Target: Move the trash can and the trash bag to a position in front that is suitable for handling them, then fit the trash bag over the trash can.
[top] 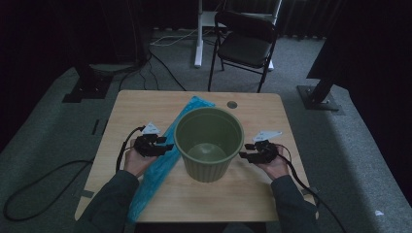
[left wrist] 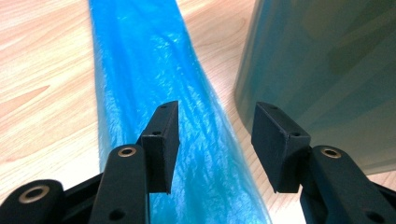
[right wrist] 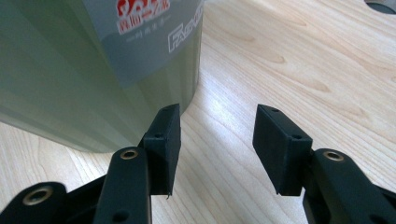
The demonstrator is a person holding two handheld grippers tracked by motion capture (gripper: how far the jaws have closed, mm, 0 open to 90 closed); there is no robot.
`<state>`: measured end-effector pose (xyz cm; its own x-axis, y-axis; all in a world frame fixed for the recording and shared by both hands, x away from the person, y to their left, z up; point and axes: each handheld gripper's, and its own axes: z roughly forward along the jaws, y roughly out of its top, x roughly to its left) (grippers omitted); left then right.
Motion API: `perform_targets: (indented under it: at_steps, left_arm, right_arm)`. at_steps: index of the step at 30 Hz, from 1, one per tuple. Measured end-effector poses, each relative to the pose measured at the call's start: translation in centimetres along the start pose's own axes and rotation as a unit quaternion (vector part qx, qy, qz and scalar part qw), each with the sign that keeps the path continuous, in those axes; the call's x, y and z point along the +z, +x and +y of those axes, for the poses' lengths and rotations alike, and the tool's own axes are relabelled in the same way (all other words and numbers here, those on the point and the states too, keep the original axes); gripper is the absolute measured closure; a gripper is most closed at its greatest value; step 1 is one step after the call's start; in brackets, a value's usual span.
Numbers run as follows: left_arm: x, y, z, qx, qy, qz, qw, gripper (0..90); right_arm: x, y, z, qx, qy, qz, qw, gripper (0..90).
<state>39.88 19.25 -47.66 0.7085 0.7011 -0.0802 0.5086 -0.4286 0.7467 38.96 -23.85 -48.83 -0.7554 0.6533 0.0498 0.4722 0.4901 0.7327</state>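
Observation:
A green ribbed bin (top: 209,143) stands upright and empty in the middle of the wooden table (top: 257,189). A long blue plastic bag (top: 160,160) lies flat and diagonal, passing behind the bin's left side. My left gripper (top: 167,146) hovers just left of the bin, open, above the blue bag (left wrist: 154,74) with the bin wall (left wrist: 327,70) at its right. On the bin's right my right gripper (top: 243,155) stands open over bare wood, close to the bin wall (right wrist: 84,70), which carries a grey label (right wrist: 149,32).
A black folding chair (top: 245,43) and a white desk leg (top: 198,34) stand on the carpet beyond the table. A round cable hole (top: 232,104) sits near the table's far edge. Cables trail over the floor at left.

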Motion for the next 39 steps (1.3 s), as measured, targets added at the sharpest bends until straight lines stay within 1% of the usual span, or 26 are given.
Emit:
perform_targets:
  at_steps: [4, 6, 7, 8, 9, 10, 12, 14, 17, 20, 22, 24, 25, 26, 28, 29, 30, 31, 32, 33, 36, 37, 38, 39]
  left_arm:
    - [-0.1, 0.3, -0.1, -0.001, 0.002, 0.007, 1.0, 50.8]
    - [-0.3, 0.6, -0.2, -0.007, -0.001, 0.013, 0.9999, 50.1]
    - [-0.3, 0.7, -0.2, -0.007, -0.001, 0.018, 0.9998, 49.7]
    - [-0.3, 0.7, -0.2, -0.007, -0.001, 0.018, 0.9998, 49.2]
    - [-0.5, 1.0, -0.3, -0.011, -0.001, 0.022, 0.9997, 49.2]
    - [-0.6, 1.1, -0.3, -0.014, -0.002, 0.024, 0.9996, 49.1]
    - [-0.6, 1.4, -0.3, -0.02, -0.005, 0.022, 0.9995, 48.6]
    - [-0.6, 1.6, -0.2, -0.019, 0.0, 0.024, 0.9995, 48.3]
    - [-0.3, 2.0, 0.0, -0.021, 0.001, 0.026, 0.9994, 48.3]
    - [-0.1, 2.3, 0.3, -0.018, 0.005, 0.028, 0.9994, 48.0]
    - [0.4, 2.7, 0.5, -0.016, 0.012, 0.032, 0.9993, 48.0]
    - [0.8, 2.9, 0.7, -0.007, 0.02, 0.042, 0.9989, 47.9]
    - [0.9, 3.1, 0.7, -0.011, 0.017, 0.042, 0.9989, 47.9]
    - [0.9, 3.1, 0.7, -0.011, 0.017, 0.042, 0.9989, 47.9]
    - [1.4, 3.7, 0.9, -0.025, 0.009, 0.04, 0.9988, 47.9]
    - [1.4, 3.7, 0.9, -0.025, 0.009, 0.04, 0.9988, 47.9]
    - [1.9, 4.2, 1.0, -0.03, 0.015, 0.039, 0.9987, 47.9]
    - [1.9, 4.2, 1.0, -0.03, 0.015, 0.039, 0.9987, 47.8]
    - [2.3, 4.6, 1.2, -0.035, 0.018, 0.045, 0.9982, 47.8]
    - [2.6, 4.7, 1.2, -0.039, 0.019, 0.046, 0.998, 47.8]
    - [3.3, 5.0, 1.4, -0.04, 0.031, 0.052, 0.9974, 47.1]
    - [3.3, 5.0, 1.4, -0.04, 0.031, 0.052, 0.9974, 46.8]
    - [3.9, 5.1, 1.6, -0.038, 0.042, 0.059, 0.9967, 46.8]
    - [4.2, 5.2, 1.6, -0.04, 0.045, 0.061, 0.9963, 46.7]
  right_arm:
    - [0.2, 0.0, -0.1, -0.004, 0.005, -0.004, 1.0, 49.4]
    - [0.1, -0.2, -0.2, -0.002, 0.004, -0.006, 1.0, 48.6]
    - [0.1, -0.2, -0.2, 0.0, 0.004, -0.007, 1.0, 48.0]
    - [0.1, -0.2, -0.2, 0.0, 0.004, -0.007, 1.0, 48.0]
    - [0.1, -0.3, -0.3, 0.0, 0.004, -0.009, 0.9999, 47.7]
    - [0.1, -0.5, -0.4, 0.004, 0.005, -0.01, 0.9999, 47.4]
    - [0.2, -0.7, -0.5, 0.006, 0.006, -0.012, 0.9999, 47.2]
    - [0.2, -0.8, -0.6, 0.008, 0.008, -0.014, 0.9998, 47.1]
    - [0.2, -0.8, -0.6, 0.008, 0.009, -0.015, 0.9998, 47.0]
    - [0.2, -0.8, -0.7, 0.007, 0.01, -0.017, 0.9998, 46.6]
    - [0.2, -0.9, -0.7, 0.006, 0.012, -0.016, 0.9998, 46.6]
    - [0.2, -0.9, -0.7, 0.005, 0.014, -0.016, 0.9998, 46.6]
    - [0.3, -0.9, -0.8, 0.004, 0.015, -0.016, 0.9997, 46.6]
    - [0.3, -0.9, -0.8, 0.004, 0.015, -0.016, 0.9997, 46.6]
    - [0.3, -0.8, -0.8, 0.002, 0.017, -0.014, 0.9997, 46.4]
    - [0.3, -0.8, -0.8, 0.002, 0.017, -0.014, 0.9997, 46.4]
    - [0.4, -0.7, -0.8, 0.001, 0.019, -0.013, 0.9997, 46.1]
    - [0.4, -0.7, -0.8, 0.001, 0.019, -0.013, 0.9997, 46.1]
    - [0.5, -0.7, -0.7, -0.002, 0.022, -0.014, 0.9997, 46.1]
    - [0.5, -0.7, -0.7, -0.002, 0.022, -0.013, 0.9997, 46.1]
    - [0.7, -0.6, -0.7, -0.004, 0.025, -0.011, 0.9996, 46.1]
    - [0.7, -0.6, -0.7, -0.003, 0.027, -0.01, 0.9996, 46.1]
    - [0.8, -0.6, -0.7, -0.005, 0.029, -0.01, 0.9995, 46.1]
    - [0.8, -0.6, -0.8, -0.004, 0.031, -0.009, 0.9995, 46.1]
